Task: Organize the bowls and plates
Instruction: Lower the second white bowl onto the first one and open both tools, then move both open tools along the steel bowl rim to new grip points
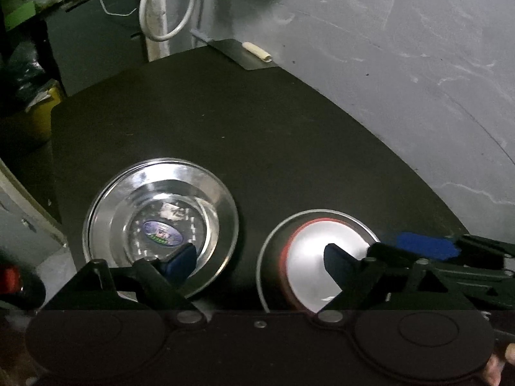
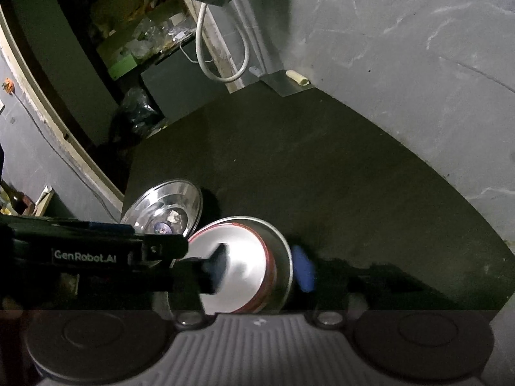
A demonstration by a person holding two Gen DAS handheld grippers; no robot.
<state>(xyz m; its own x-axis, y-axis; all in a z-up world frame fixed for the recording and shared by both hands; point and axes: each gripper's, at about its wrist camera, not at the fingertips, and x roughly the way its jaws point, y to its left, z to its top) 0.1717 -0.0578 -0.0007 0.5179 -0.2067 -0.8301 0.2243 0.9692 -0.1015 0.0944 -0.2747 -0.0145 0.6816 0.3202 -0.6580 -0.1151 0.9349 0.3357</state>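
In the left wrist view, two dishes are being shown side by side on the dark table: a steel plate with a sticker at its centre on the left, and a red-banded bowl on the right, close together but not touching. The left claw is being held wide apart, one blue pad over the near rim of the plate, the other over the bowl's white inside, nothing being pressed. The right claw is being seen coming in from the right edge, its blue pad just beside the bowl. In the right wrist view, the right claw is being held apart astride the bowl: one finger is sitting inside, one blue pad outside the far wall, and no squeeze on the rim is being made out, though blur is making contact hard to judge. The plate is lying beyond, partly covered by the left claw's body. The task is being judged as partway: both dishes are resting apart on the table, nothing is being stacked, and no rack or target spot is being shown. The near rims of both dishes are being cut off by the claw housings, the background shelf clutter is too dim to name, and whether the bowl is sitting flat or tilted cannot be told.
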